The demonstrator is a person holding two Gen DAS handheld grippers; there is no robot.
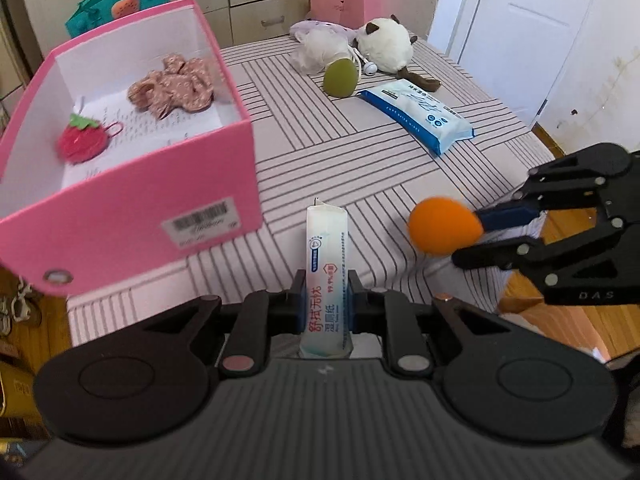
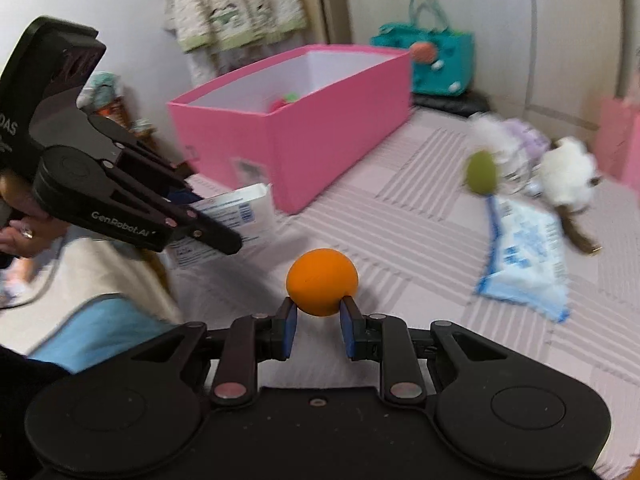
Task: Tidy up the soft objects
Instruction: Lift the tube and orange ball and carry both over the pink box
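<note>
The left claw (image 1: 325, 304) grips a wipes pack (image 1: 326, 276) near the pink box (image 1: 132, 208) — the right claw (image 2: 318, 320) grips an orange sponge (image 2: 322, 282) above the bed (image 2: 400, 216).

Left gripper (image 1: 326, 298) clamps wipes pack (image 1: 326, 276) beside pink box (image 1: 132, 208).

Surface finishes, bed and box

Striped bedcover (image 1: 360, 168): matt woven cloth. Pink box (image 1: 132, 216): smooth card. Wipes pack (image 1: 326, 280): glossy plastic film. Orange sponge (image 2: 322, 282): matt foam.
</note>
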